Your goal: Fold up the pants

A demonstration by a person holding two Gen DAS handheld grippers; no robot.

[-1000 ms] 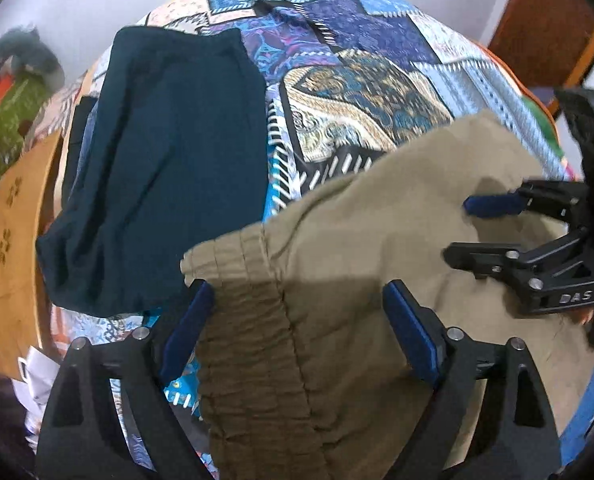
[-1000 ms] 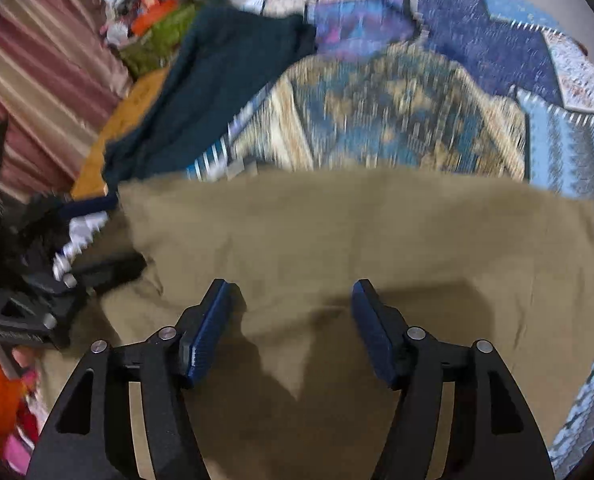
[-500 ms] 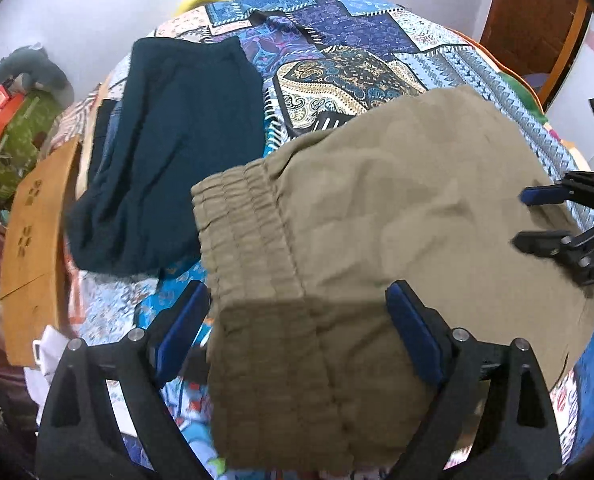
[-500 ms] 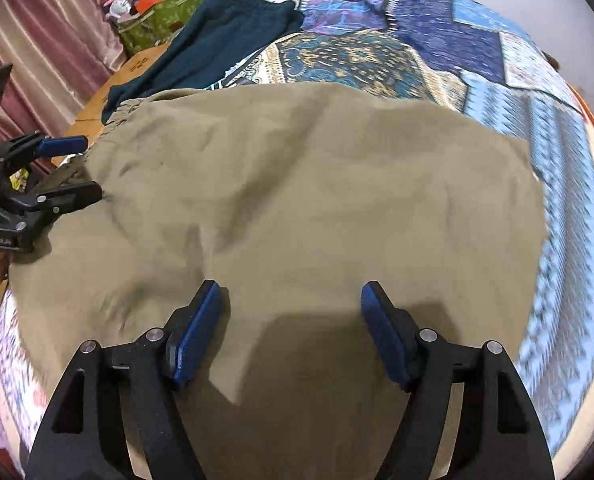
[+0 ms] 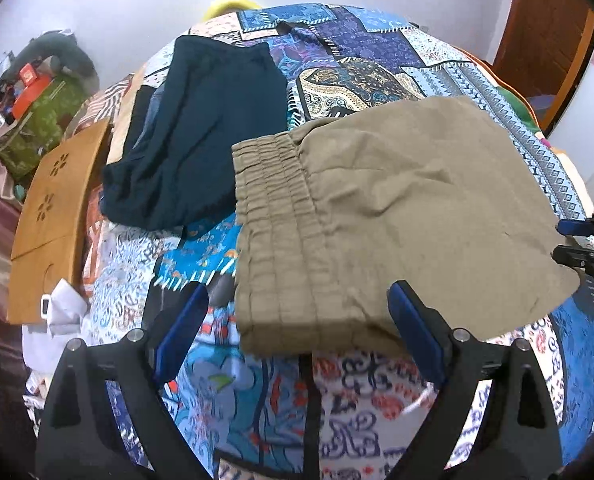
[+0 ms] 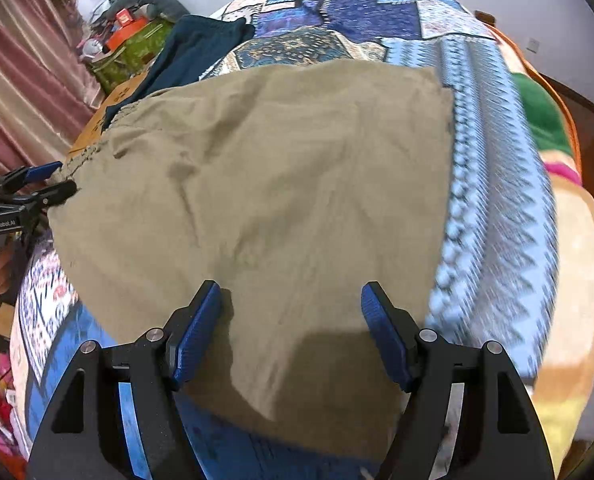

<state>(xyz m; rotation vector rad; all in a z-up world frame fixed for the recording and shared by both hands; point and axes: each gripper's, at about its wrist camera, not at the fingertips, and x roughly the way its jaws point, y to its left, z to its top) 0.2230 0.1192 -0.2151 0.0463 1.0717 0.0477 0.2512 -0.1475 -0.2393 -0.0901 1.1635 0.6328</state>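
Note:
The olive pants (image 5: pixel 393 216) lie folded flat on the patchwork bedspread (image 5: pixel 369 64), elastic waistband (image 5: pixel 273 216) to the left. They fill the right wrist view (image 6: pixel 281 200). My left gripper (image 5: pixel 297 328) is open and empty just behind the waistband end. My right gripper (image 6: pixel 293 328) is open and empty over the near edge of the pants. The right gripper shows in the left wrist view (image 5: pixel 577 240) at the pants' right edge. The left gripper shows in the right wrist view (image 6: pixel 49 182) at the waistband.
Dark teal pants (image 5: pixel 201 128) lie folded left of the olive ones. A wooden board (image 5: pixel 53 208) and a cluttered green box (image 5: pixel 37 120) stand at the bed's left side. A wooden door (image 5: pixel 549 28) is at the far right. Curtains (image 6: pixel 13 80) hang left.
Both grippers have drawn back toward me from over the pants. The pants now lie flat and folded on the bedspread, with their near edge showing.

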